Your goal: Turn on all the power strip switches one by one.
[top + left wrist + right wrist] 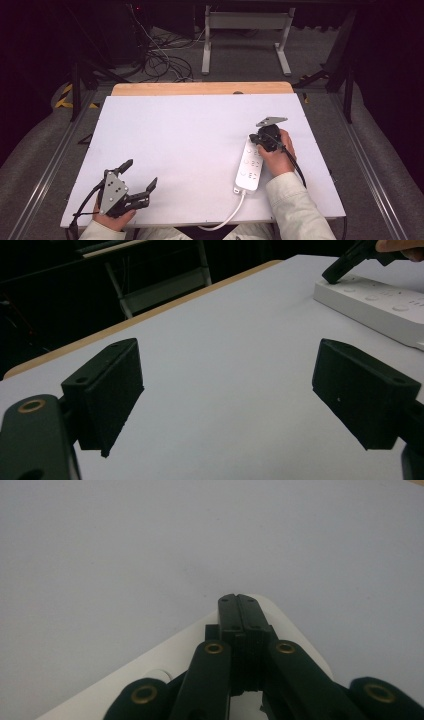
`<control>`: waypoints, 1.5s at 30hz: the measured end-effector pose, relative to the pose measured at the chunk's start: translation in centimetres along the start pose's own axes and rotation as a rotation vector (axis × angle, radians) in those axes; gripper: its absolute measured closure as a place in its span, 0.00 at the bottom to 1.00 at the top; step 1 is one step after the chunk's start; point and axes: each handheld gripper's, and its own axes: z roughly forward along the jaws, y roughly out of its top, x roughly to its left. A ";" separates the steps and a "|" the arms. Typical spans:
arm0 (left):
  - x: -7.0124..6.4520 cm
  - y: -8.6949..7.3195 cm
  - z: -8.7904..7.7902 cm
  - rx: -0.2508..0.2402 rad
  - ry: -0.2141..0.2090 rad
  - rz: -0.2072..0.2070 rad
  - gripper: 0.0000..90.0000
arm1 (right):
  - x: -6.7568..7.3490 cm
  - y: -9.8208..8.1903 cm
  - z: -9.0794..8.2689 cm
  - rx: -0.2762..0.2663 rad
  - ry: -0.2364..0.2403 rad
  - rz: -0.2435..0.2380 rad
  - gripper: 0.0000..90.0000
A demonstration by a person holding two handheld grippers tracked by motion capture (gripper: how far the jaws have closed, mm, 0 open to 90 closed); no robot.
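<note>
While the right gripper (262,138) is resting with its jaws clenched together and nothing between them, its closed tip is bearing down on the far end of the white power strip (249,166), which is lying flat on the white worktop (180,150) with its cord (225,220) trailing off the near edge. Judging from this, the step in hand is pressing a switch button on the strip with the closed tip. In the right gripper view the joined jaws are sitting over the strip's rounded far corner (280,615), and whether the tip is centred on a button cannot be told there; in the left gripper view the tip (334,274) is touching the strip's top face (380,305) just beside the row of round buttons. To do this well, the tip should probably be pressing straight down on the button's middle rather than its rim, with the jaws kept closed so they act as one blunt finger. The strip is light and unclamped, so a slanted push is likely to be sliding or tipping it. The left gripper (135,180) is lying released, jaws wide apart and empty, well apart from the strip toward the near left of the worktop; bringing it against the strip's near end could be steadying it.
</note>
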 end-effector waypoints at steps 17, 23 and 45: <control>0.1 0.0 0.1 0.000 -0.004 -0.012 0.15 | 0.7 0.4 -3.4 -0.165 0.034 -0.022 1.00; 0.1 0.0 0.0 -0.006 -0.005 -0.015 0.15 | 1.0 0.8 -5.9 -0.243 0.036 -0.044 0.82; 0.1 0.1 -0.2 -0.014 -0.003 -0.010 0.15 | 1.5 -2.2 -12.0 -0.365 0.186 -0.054 0.29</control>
